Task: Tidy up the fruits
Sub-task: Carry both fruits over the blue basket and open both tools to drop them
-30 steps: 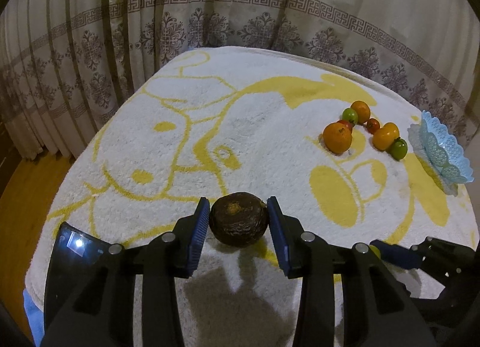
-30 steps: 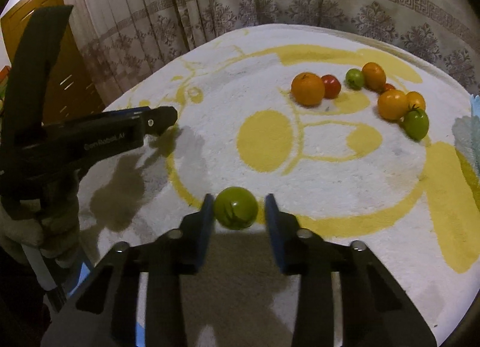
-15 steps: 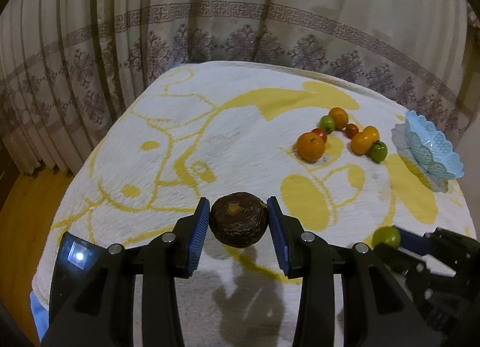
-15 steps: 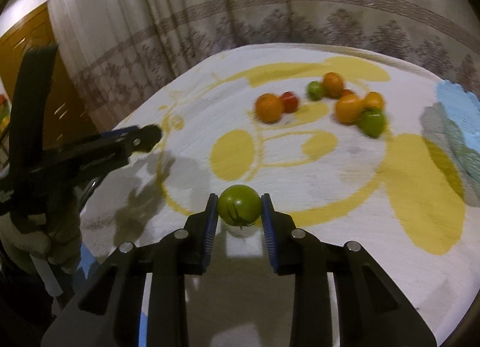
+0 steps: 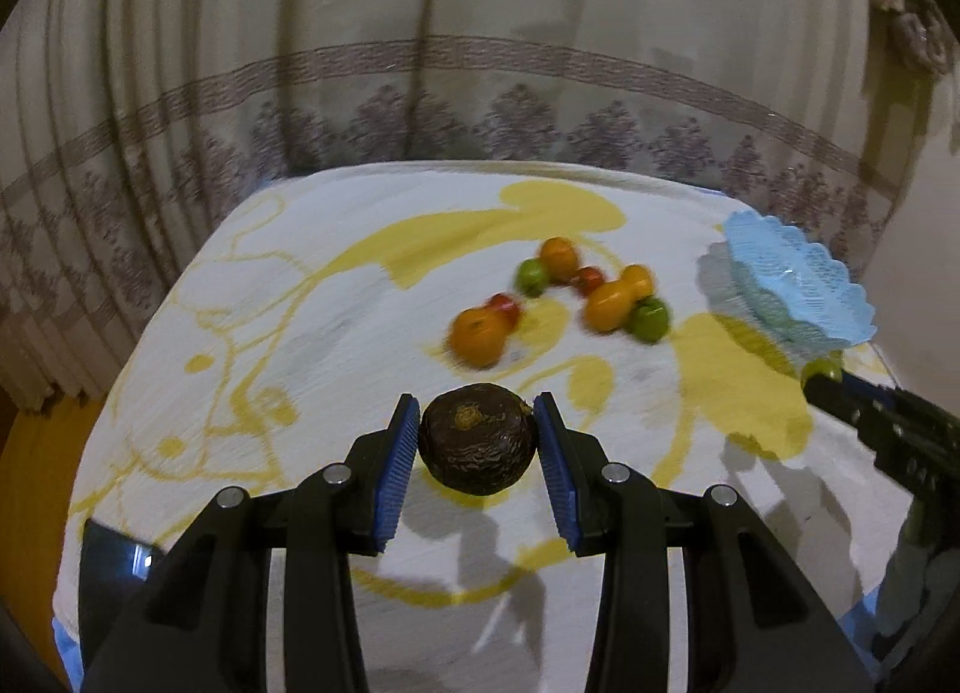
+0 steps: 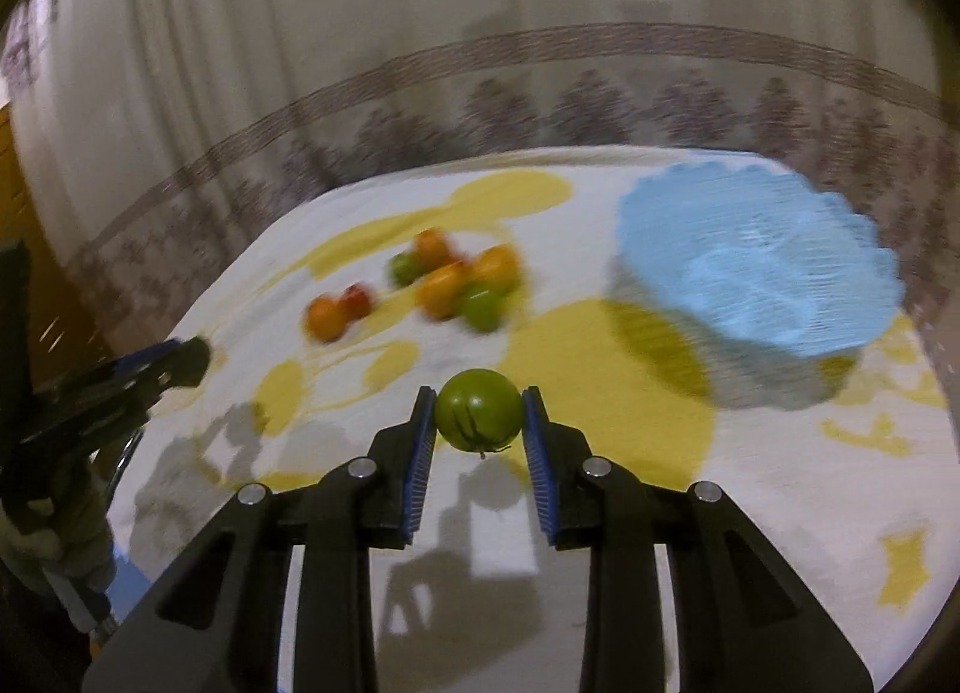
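Observation:
My left gripper [image 5: 476, 430] is shut on a dark brown wrinkled avocado [image 5: 477, 440], held above the white and yellow cloth [image 5: 300, 333]. My right gripper [image 6: 478, 418] is shut on a green fruit [image 6: 478, 410] with a short stem, also lifted off the cloth. A cluster of orange, green and red fruits [image 5: 564, 300] lies in the middle of the table; it shows blurred in the right wrist view as fruits [image 6: 444, 282]. A light blue scalloped basket [image 6: 756, 267] stands to the right, ahead of the right gripper. The same basket [image 5: 798, 285] appears at the far right in the left wrist view.
Patterned curtains [image 5: 420, 93] hang behind the table's far edge. The right gripper's tip with its green fruit [image 5: 822, 372] juts in from the right of the left wrist view. The left gripper [image 6: 120, 387] and a gloved hand [image 6: 54, 537] fill the left edge of the right wrist view.
Both grippers have risen and swung right with their fruits. The right closed on the green fruit and lifted it; the blue basket now sits nearer its front.

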Tool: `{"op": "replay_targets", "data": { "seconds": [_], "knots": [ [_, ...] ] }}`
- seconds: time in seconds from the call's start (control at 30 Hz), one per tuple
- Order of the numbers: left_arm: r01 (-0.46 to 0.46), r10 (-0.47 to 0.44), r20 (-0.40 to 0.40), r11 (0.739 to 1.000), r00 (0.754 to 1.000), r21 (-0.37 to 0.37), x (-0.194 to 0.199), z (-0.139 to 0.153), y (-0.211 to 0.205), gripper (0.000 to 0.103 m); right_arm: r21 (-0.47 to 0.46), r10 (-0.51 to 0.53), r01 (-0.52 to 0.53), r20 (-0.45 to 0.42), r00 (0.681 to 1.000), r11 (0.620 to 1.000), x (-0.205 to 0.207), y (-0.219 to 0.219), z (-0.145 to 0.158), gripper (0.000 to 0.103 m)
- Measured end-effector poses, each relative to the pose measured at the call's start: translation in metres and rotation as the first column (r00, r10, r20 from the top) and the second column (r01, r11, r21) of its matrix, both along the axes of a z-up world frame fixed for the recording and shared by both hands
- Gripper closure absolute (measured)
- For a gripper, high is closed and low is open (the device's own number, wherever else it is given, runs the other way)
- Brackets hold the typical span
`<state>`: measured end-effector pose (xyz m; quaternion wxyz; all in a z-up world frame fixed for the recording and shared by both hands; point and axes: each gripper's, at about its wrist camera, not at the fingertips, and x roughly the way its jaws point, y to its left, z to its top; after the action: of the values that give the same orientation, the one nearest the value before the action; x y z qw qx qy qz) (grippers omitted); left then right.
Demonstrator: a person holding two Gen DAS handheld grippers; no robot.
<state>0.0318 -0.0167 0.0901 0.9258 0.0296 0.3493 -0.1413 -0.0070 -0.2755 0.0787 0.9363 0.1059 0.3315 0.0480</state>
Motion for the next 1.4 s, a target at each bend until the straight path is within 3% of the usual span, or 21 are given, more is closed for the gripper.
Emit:
{"op": "replay_targets", "data": {
  "seconds": [0.27,0.53,0.77,0.9,1.17,1.23,1.4],
  "knots": [
    [0.109,-0.109,0.033,0.994,0.993,0.013,0.008,0.015,-0.063,0.063,0.015,-0.195,0.195,0.015,0.981,0.981,0.003,-0.086,0.006,0.073],
    [0.219,-0.22,0.037,0.975,0.975,0.024,0.026,0.02,-0.139,0.063,-0.012,-0.281,0.282,0.017,0.959,0.959,0.027,-0.139,-0.002,0.073],
    [0.313,-0.313,0.034,0.95,0.949,0.017,0.046,0.024,-0.198,0.063,-0.014,-0.318,0.318,-0.001,0.948,0.948,0.044,-0.156,-0.017,0.071],
    [0.361,-0.361,0.016,0.933,0.932,0.005,0.059,0.017,-0.23,0.063,-0.007,-0.349,0.349,0.033,0.937,0.937,0.041,-0.164,-0.017,0.051],
    [0.411,-0.411,0.005,0.911,0.912,-0.013,0.076,0.003,-0.266,0.062,0.025,-0.391,0.391,0.105,0.914,0.92,0.028,-0.169,-0.011,0.05],
    [0.409,-0.409,0.014,0.912,0.912,-0.018,0.078,0.002,-0.267,0.048,0.016,-0.412,0.413,0.128,0.902,0.911,0.024,-0.169,-0.008,0.05],
    [0.395,-0.394,0.036,0.918,0.918,-0.031,0.081,0.003,-0.263,0.031,0.011,-0.46,0.466,0.174,0.87,0.885,0.015,-0.17,-0.006,0.044]
  ]
}}
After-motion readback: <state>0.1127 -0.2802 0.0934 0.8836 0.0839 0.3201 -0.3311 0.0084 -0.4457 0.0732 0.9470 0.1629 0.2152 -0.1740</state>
